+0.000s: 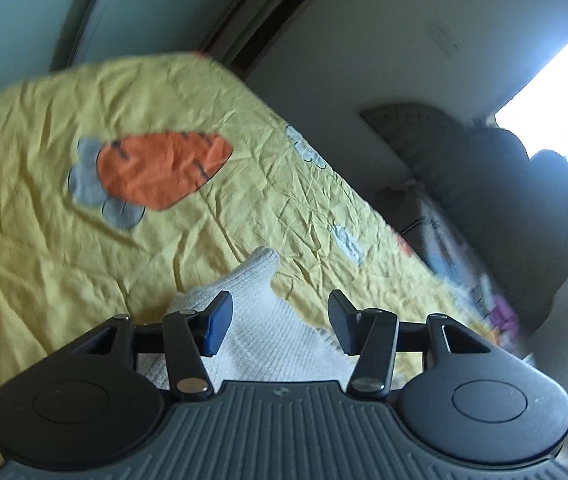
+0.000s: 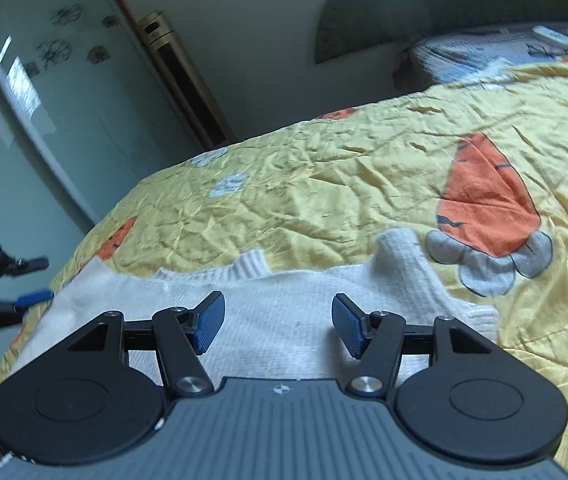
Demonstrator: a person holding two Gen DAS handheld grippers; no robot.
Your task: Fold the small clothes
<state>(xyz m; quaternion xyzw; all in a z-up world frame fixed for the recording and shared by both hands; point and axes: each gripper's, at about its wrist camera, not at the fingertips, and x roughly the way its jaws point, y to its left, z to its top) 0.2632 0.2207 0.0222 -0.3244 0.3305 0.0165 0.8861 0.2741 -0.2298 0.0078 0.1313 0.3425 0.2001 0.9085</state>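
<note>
Both the left gripper (image 1: 280,322) and right gripper (image 2: 278,324) gape empty over the white ribbed knit garment (image 2: 276,304), spread flat.

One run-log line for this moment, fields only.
stage: sweater spread on yellow bedspread | left gripper: open, over sweater | right gripper: open, over sweater | held: nothing

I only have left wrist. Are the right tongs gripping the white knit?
Observer: No. The right tongs are open above the white knit, with nothing pinched.
Operator: How is the knit lying?
Observer: Spread wide across the yellow bedspread, with one corner reaching up beside the carrot print.
Operator: Can you see my left tongs from there?
Observer: Yes. The left tongs are at the knit's left end, open, with nothing between them.
</note>
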